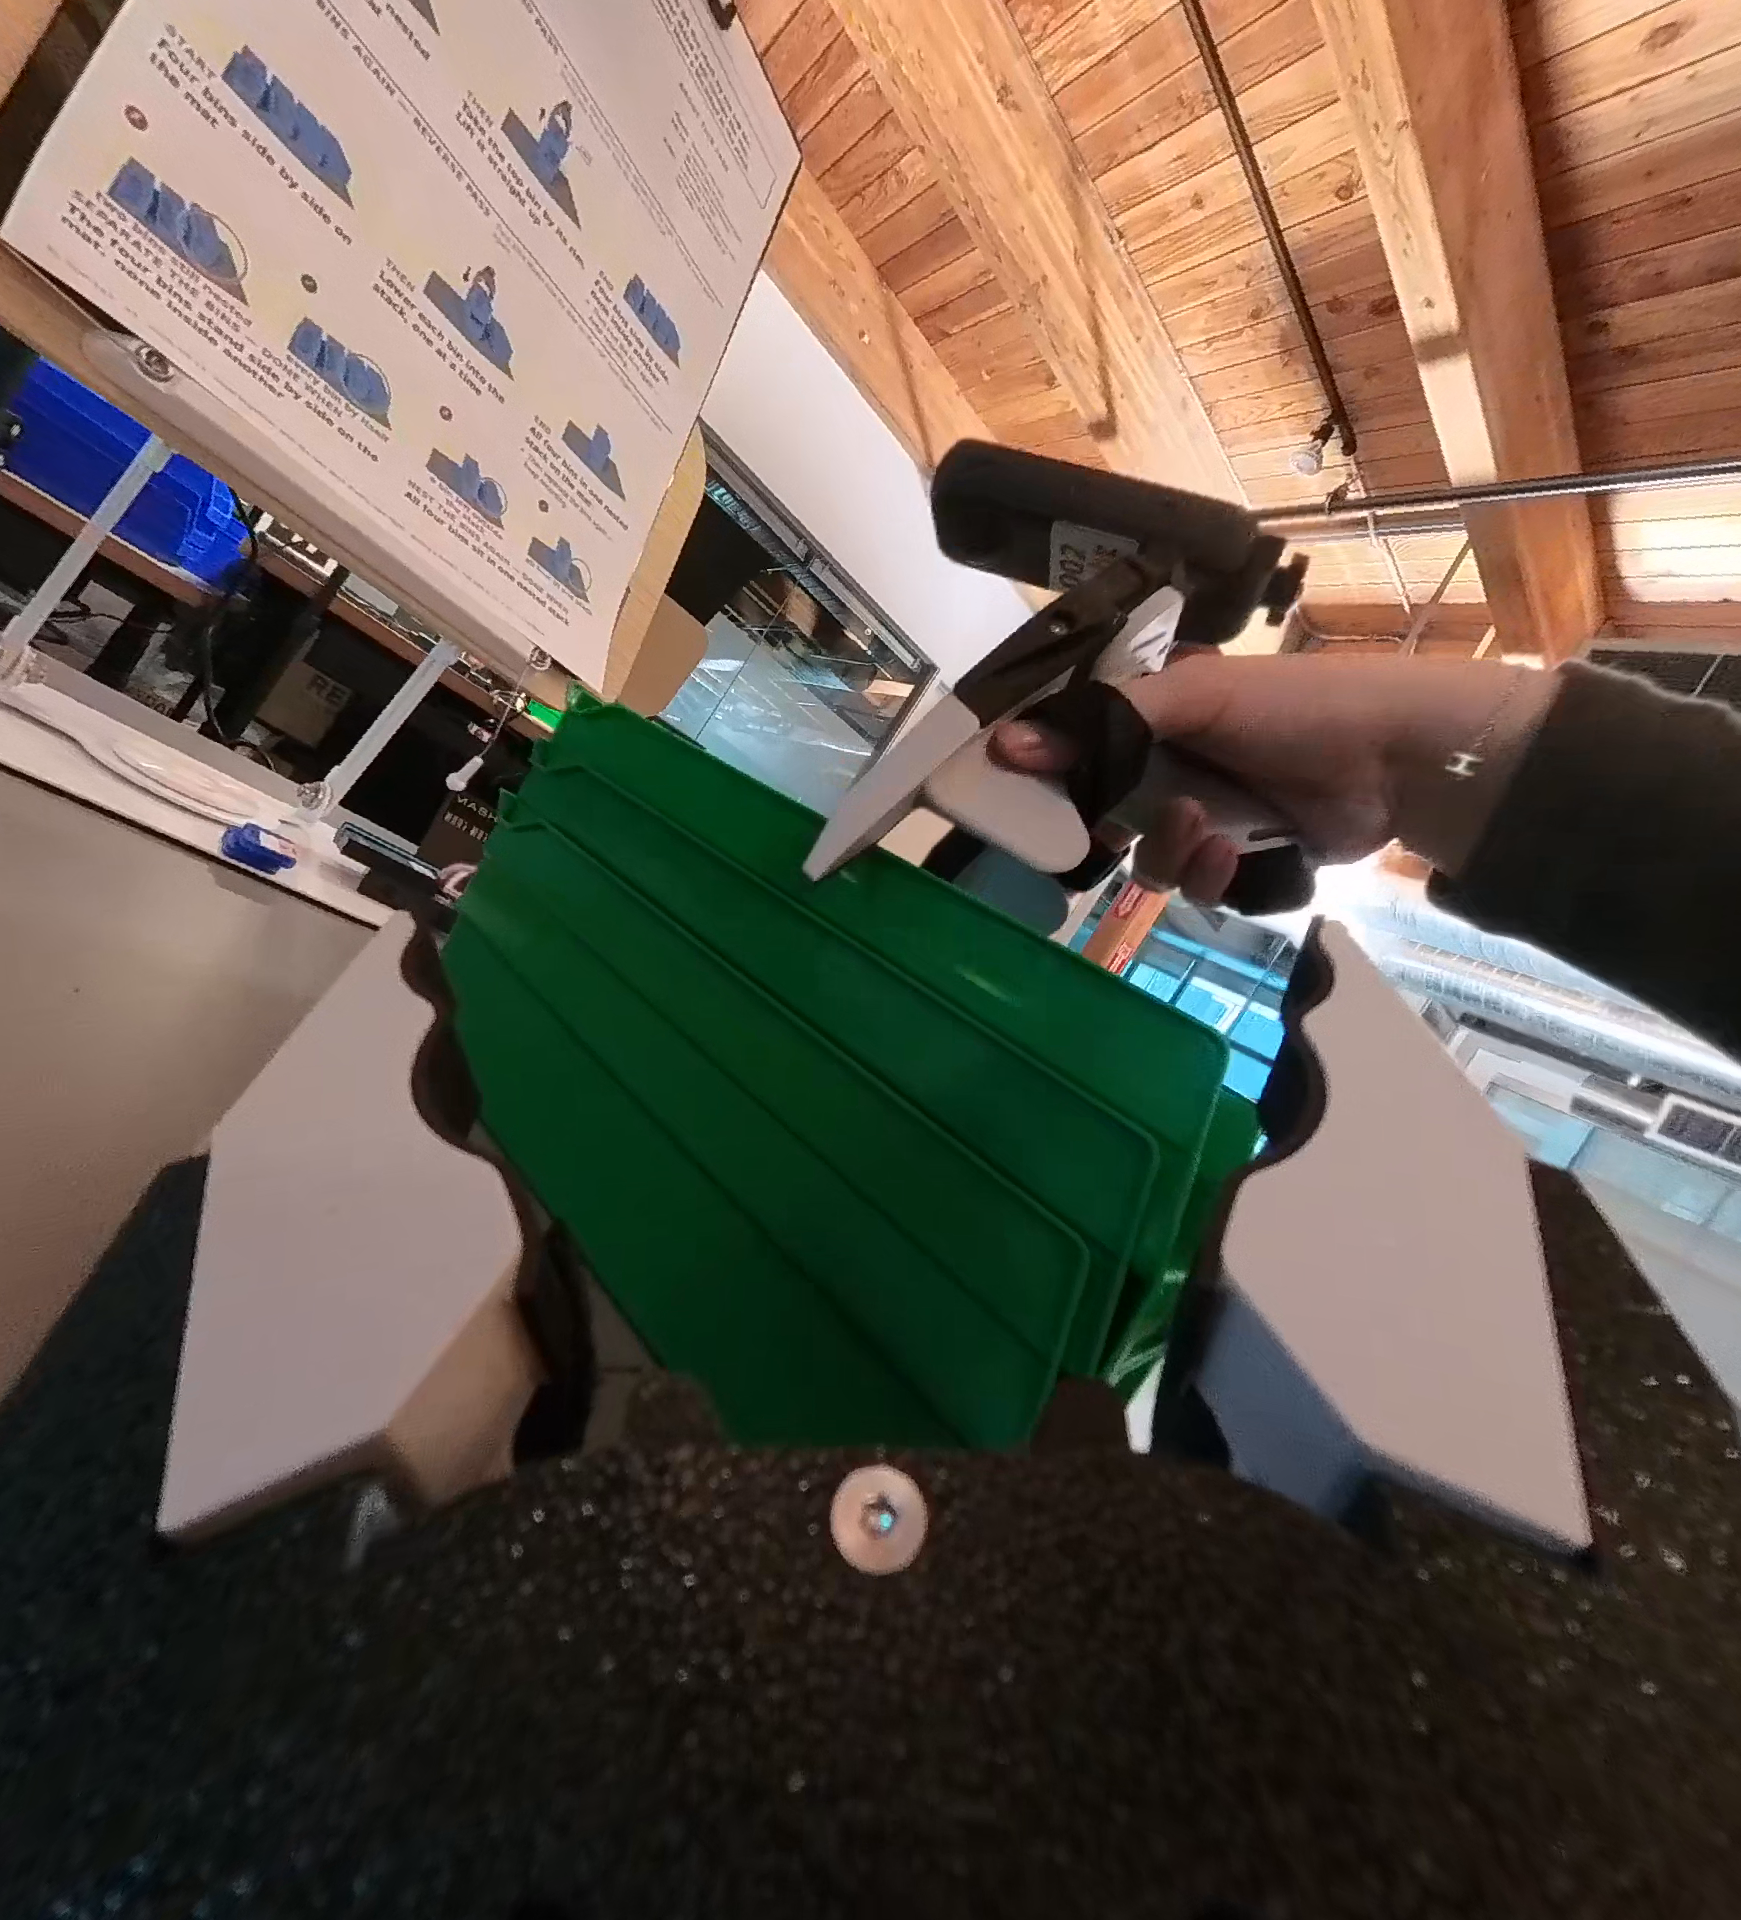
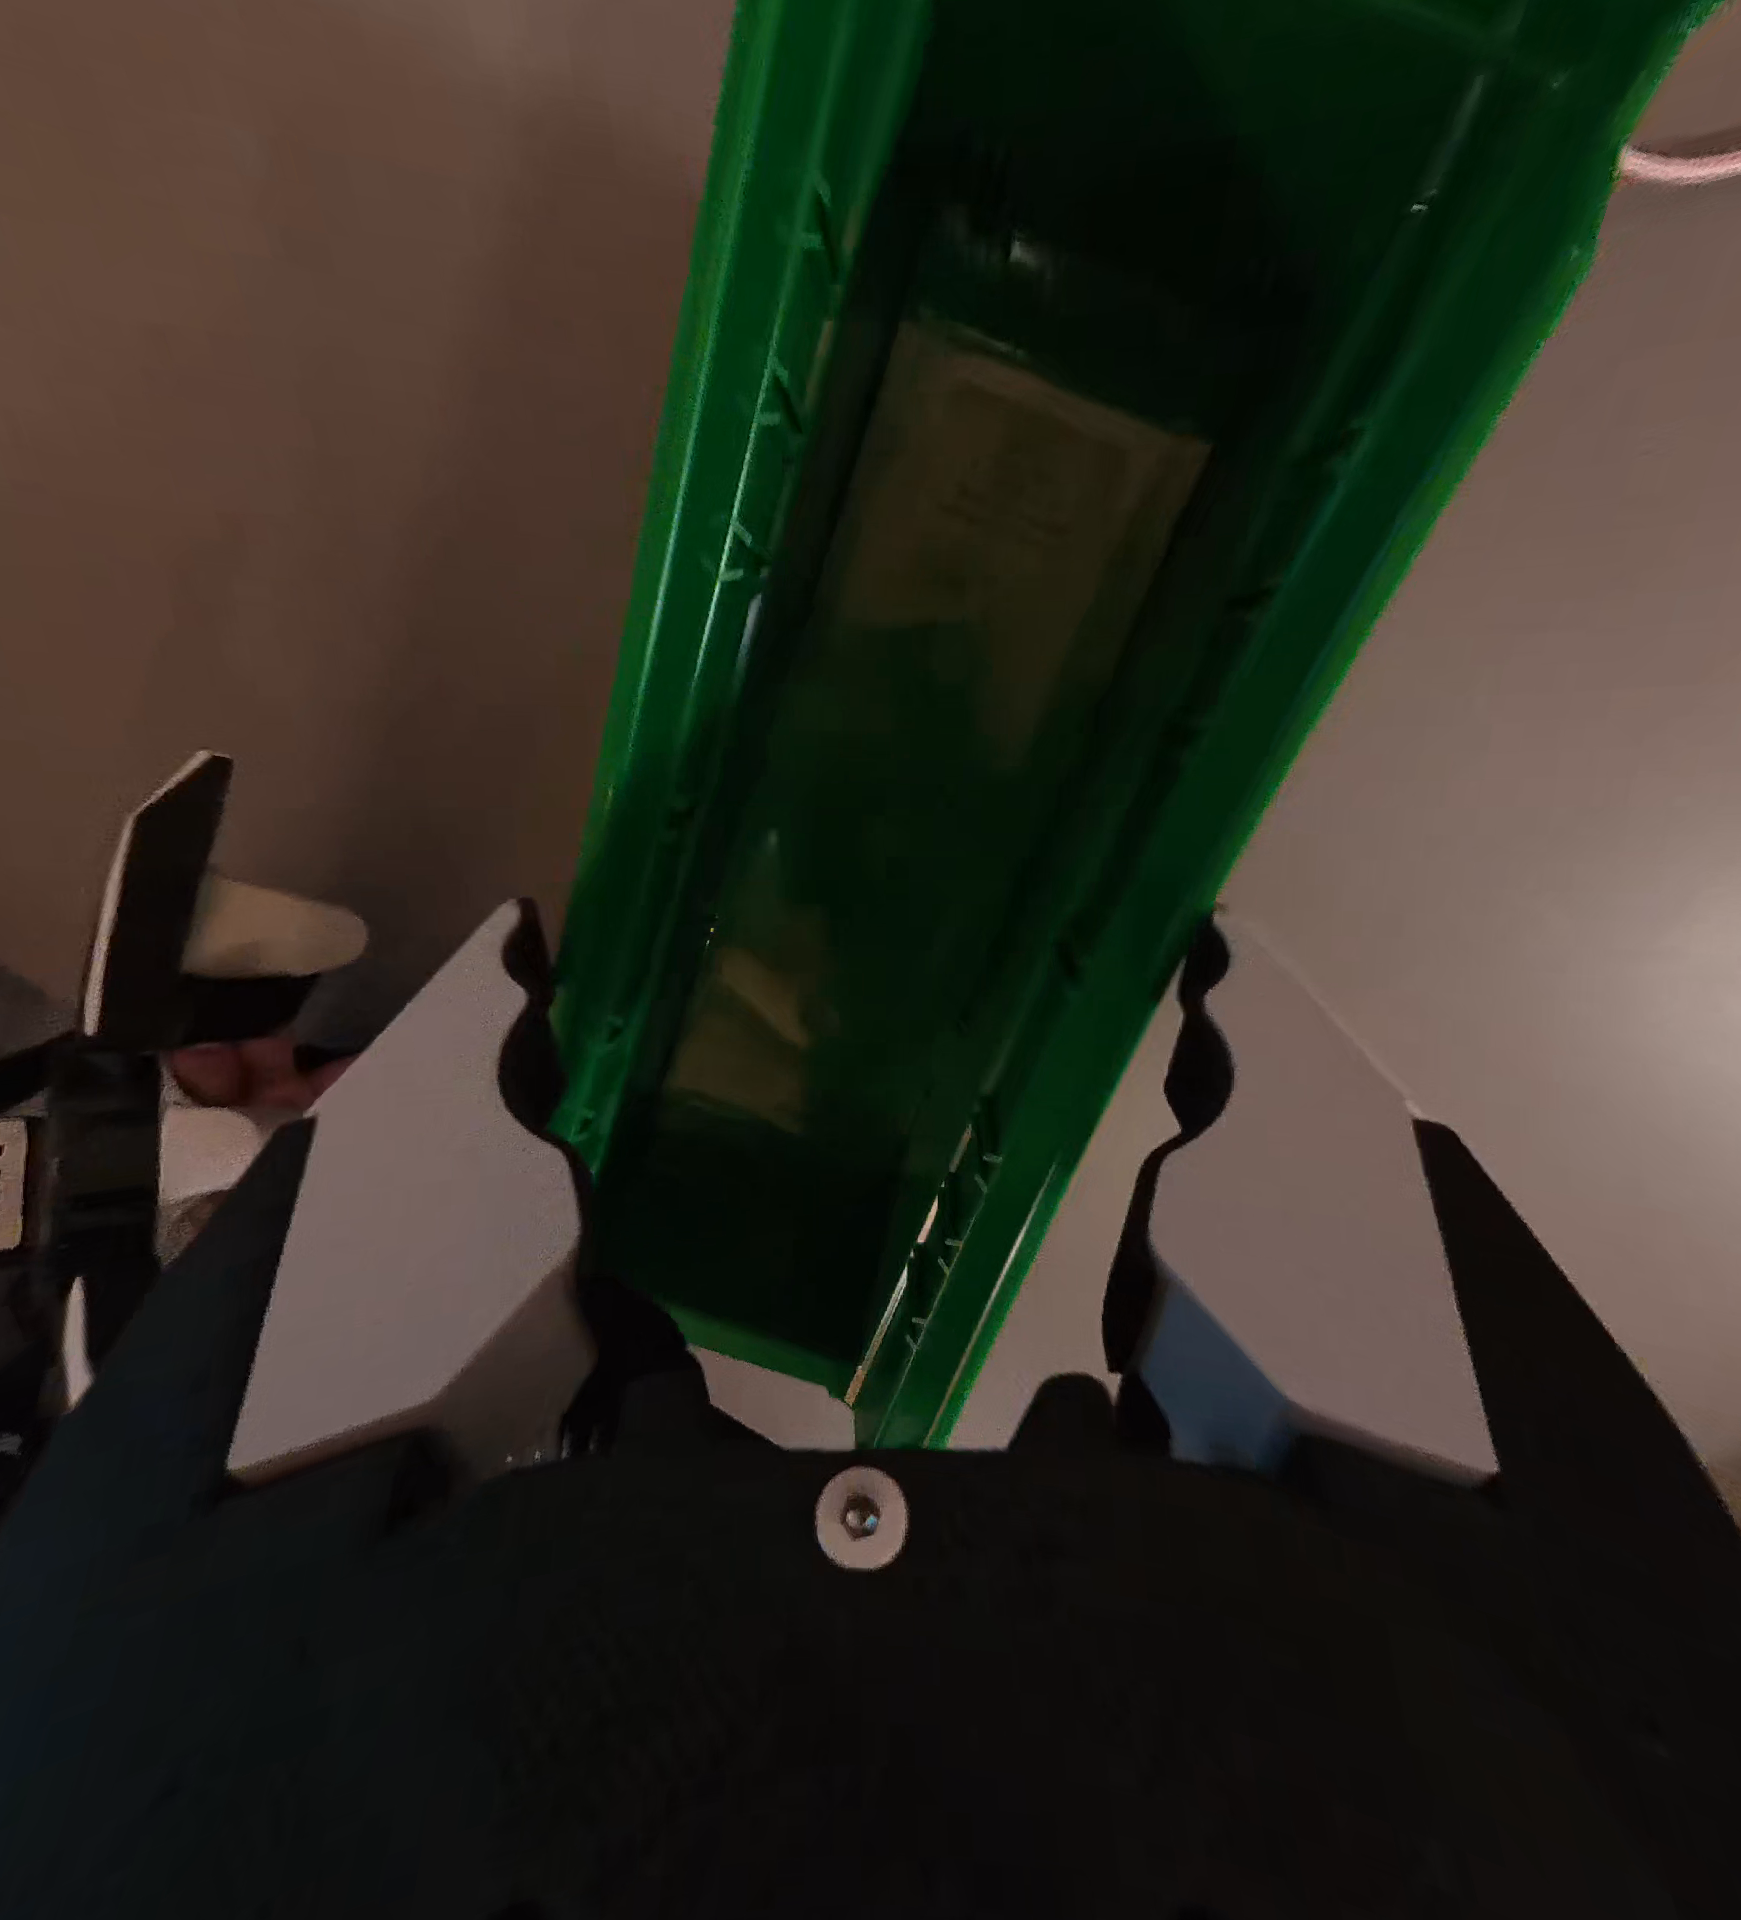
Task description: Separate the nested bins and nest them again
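The nested green bins (image 1: 824,1122) sit between the two white fingers of the left tool (image 1: 866,1039), tipped so that their stepped rims fan out one behind the other. Both dark wavy pads stand just beside the stack's outer walls; whether they actually press on it cannot be told, so the tool looks partly open around the stack. The stack seems raised off the pale surface (image 1: 118,987), though its underside is hidden.

In the left wrist view the right tool (image 1: 850,847) reaches in from the right, held by a hand (image 1: 1292,769) in a dark sleeve, and one white fingertip touches the top rim of the stack. Behind stand an instruction sheet (image 1: 398,281) on a clear stand, near the surface's far edge, and a small blue object (image 1: 258,844) lying by the stand's foot. A wooden plank ceiling (image 1: 1365,260) fills the upper right.

In the right wrist view the bins (image 2: 1001,675) run away lengthwise between the fingers of the right tool (image 2: 861,1039). Its left pad lies against the bin's long wall, while the right pad stands clear of the other wall, so the jaws are apart. A pale label shows dimly on the bin's inner floor. The left tool (image 2: 170,935) shows at the left edge.
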Demonstrator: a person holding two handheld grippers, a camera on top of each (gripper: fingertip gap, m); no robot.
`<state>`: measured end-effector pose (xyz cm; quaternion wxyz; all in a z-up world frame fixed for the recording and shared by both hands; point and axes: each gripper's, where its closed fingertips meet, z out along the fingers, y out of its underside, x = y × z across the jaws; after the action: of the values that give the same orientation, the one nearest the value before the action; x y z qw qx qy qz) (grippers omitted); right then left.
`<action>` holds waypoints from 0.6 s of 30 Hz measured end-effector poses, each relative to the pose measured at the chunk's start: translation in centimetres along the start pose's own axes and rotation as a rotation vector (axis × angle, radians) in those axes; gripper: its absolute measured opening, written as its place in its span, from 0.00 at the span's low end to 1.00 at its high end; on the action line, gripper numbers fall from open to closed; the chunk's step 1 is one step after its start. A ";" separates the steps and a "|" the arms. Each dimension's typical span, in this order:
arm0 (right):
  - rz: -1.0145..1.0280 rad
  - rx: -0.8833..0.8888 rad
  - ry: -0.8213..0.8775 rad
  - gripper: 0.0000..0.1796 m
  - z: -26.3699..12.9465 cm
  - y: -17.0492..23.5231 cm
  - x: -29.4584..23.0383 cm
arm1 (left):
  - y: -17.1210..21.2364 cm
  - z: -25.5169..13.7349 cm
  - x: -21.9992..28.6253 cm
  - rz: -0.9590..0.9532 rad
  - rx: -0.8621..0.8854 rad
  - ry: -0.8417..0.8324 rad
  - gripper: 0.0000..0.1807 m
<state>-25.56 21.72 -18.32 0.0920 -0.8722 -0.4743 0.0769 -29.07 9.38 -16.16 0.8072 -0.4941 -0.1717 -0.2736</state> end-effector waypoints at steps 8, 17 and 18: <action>-0.073 -0.048 -0.079 0.55 -1.6 0.6 -1.5 | 0.2 0.1 -0.1 -0.004 -0.007 -0.004 0.84; -0.079 0.025 -0.114 0.51 -3.0 0.0 -0.5 | 0.2 0.1 -0.2 -0.015 -0.010 -0.004 0.84; -0.072 0.041 -0.115 0.51 -3.4 -0.2 -0.3 | 0.2 0.1 -0.2 -0.015 -0.011 -0.004 0.84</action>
<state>-25.14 21.26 -14.93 0.0854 -0.8466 -0.5082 0.1332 -29.10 9.64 -16.39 0.8019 -0.4978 -0.1755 -0.2799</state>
